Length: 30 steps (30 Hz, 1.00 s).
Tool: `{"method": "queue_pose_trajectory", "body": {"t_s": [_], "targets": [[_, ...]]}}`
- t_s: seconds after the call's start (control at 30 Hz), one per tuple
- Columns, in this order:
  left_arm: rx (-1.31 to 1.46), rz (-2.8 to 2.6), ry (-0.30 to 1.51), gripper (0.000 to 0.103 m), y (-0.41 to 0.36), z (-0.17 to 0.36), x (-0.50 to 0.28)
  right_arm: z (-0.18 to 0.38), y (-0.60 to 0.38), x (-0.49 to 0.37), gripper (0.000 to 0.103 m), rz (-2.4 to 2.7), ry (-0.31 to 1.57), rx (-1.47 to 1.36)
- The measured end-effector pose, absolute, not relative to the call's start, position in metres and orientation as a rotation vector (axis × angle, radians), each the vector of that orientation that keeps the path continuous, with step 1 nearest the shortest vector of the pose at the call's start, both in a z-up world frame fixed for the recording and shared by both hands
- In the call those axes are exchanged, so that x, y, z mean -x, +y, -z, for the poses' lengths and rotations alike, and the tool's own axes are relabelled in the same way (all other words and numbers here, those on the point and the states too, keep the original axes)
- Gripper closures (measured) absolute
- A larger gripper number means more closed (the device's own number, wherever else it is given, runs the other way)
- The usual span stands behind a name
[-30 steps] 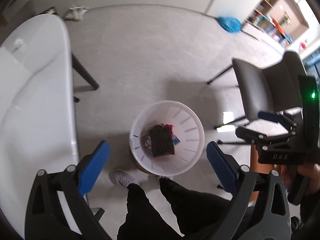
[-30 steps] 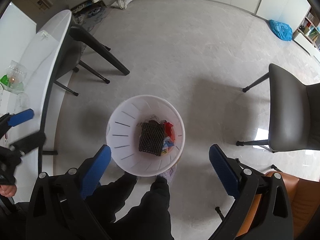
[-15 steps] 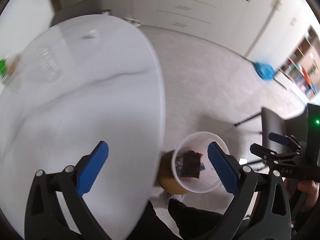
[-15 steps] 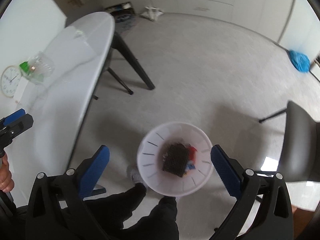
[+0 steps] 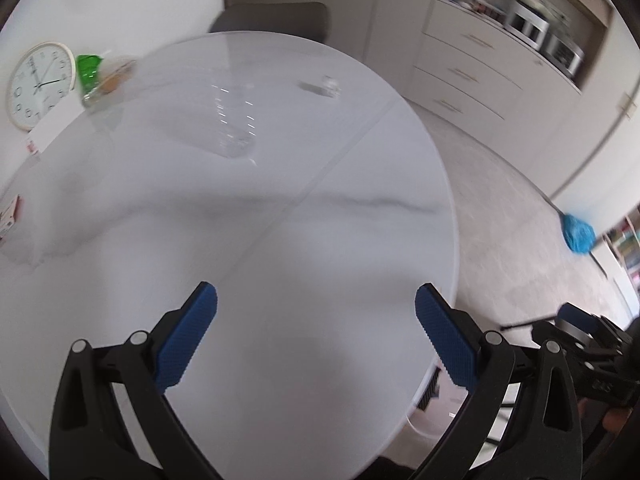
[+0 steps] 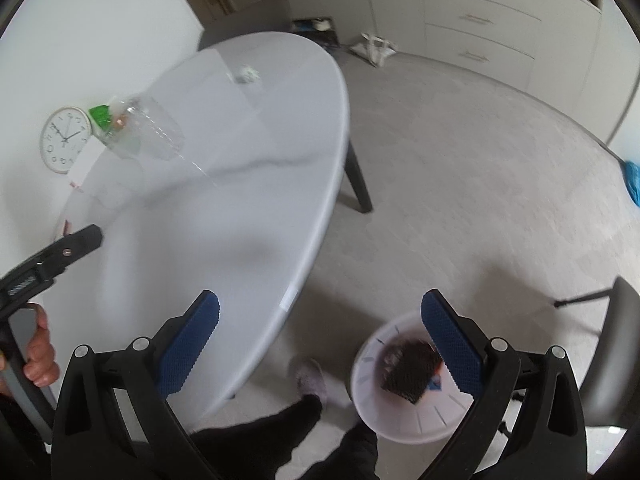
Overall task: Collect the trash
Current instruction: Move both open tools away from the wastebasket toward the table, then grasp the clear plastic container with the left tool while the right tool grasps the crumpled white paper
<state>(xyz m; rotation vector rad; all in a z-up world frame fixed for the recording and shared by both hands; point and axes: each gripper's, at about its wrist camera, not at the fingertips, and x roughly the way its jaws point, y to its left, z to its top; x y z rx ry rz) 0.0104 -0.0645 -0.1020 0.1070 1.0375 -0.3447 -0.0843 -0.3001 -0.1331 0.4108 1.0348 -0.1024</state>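
The white oval counter (image 5: 320,240) fills most of the left wrist view and the left half of the right wrist view (image 6: 248,160), its top marbled with a grey vein and crossed by a thin seam. Grey floor (image 6: 460,184) spreads to the right of it, with pale drawer cabinets (image 6: 480,20) along the far wall. A grey chair (image 5: 276,20) stands at the far end of the counter, and another dark chair (image 6: 612,344) sits at the right edge of the right wrist view.

On the floor near the person's dark trouser legs (image 6: 280,432) stands the white trash bin (image 6: 404,400), just right of the counter's near edge; inside it lies a black mesh-patterned piece (image 6: 408,372) with red and blue scraps beside it.

The left tongs (image 5: 316,336) hover over the near part of the counter, blue pads spread wide with nothing between them. The right tongs (image 6: 320,344) are likewise spread wide and empty, the right pad overlapping the bin in view.

On the far left of the counter a clear plastic bottle (image 6: 156,128) lies on its side, blurred, next to a green-labelled clear item (image 6: 104,120). A round wall clock (image 6: 66,138) leans by the wall there. A small crumpled clear scrap (image 6: 246,76) sits towards the far end of the counter.
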Motion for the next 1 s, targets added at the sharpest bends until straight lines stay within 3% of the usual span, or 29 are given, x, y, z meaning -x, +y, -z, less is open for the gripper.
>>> {"method": "queue_pose_trajectory", "body": {"t_s": [0.3,1.0], "targets": [[-0.079,0.228,0.966,0.008,-0.054,0.107,-0.091,0.118,-0.275,0.019,0.003,0.066,0.993,-0.385],[-0.13,0.104,0.95,0.01,-0.073,0.184,-0.247,0.161,-0.282,-0.119,0.003,0.053,1.081,-0.35]]}}
